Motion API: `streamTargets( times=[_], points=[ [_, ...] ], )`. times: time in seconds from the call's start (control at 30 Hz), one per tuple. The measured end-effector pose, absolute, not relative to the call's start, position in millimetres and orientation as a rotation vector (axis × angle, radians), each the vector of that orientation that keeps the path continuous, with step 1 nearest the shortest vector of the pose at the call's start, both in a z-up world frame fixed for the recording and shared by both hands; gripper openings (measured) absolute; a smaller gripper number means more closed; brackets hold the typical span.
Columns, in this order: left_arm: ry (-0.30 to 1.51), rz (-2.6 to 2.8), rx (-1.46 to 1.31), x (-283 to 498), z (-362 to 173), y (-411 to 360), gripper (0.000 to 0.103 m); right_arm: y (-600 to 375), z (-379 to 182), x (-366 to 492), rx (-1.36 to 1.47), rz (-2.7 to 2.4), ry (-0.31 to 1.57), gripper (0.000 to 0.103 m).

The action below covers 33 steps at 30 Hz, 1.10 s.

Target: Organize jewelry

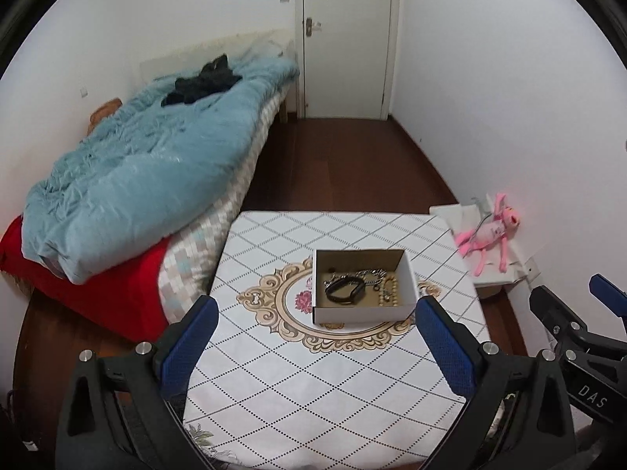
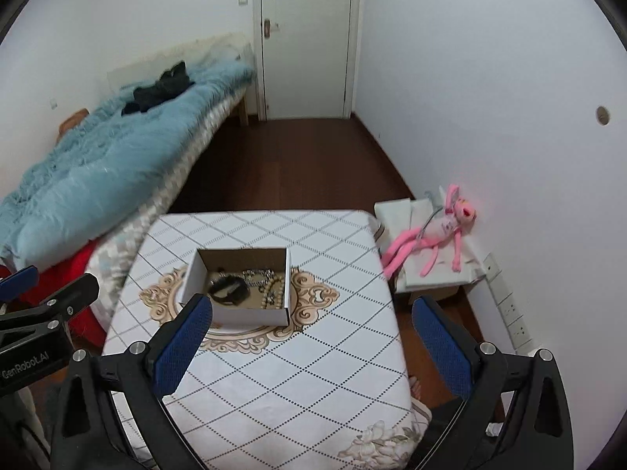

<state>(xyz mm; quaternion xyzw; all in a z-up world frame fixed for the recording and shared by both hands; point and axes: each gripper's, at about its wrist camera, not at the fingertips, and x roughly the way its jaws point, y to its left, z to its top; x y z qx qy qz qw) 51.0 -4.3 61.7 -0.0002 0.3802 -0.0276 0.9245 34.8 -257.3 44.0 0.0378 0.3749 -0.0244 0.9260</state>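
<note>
My left gripper (image 1: 313,337) and right gripper (image 2: 309,333) hover over near edge of table (image 1: 352,384), fingers spread, empty. Small box (image 1: 362,311) at table centre, holding black bracelet (image 1: 345,289), chain (image 1: 370,273), beads (image 1: 388,291) — corralled together so nothing strays.

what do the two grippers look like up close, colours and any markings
Both are matte black frames with silver bolt heads and textured blue pads on the fingers. The left gripper body reads "GenRobot.AI"; the right gripper body reads "DAS". No sleeves or cables visible.
</note>
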Motion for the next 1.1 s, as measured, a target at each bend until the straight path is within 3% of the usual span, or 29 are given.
streamTargets(
  times=[0.43,1.1],
  points=[
    [0.771,-0.079,-0.034,19.0,81.5,5.4,0.103,-255.2,94.3,-22.1,0.067,-0.045,0.701,0.103],
    [0.919,-0.026,-0.007,82.5,52.2,-0.7,0.103,-255.0,57.1,58.3,0.057,-0.055,0.85,0.103]
  ],
)
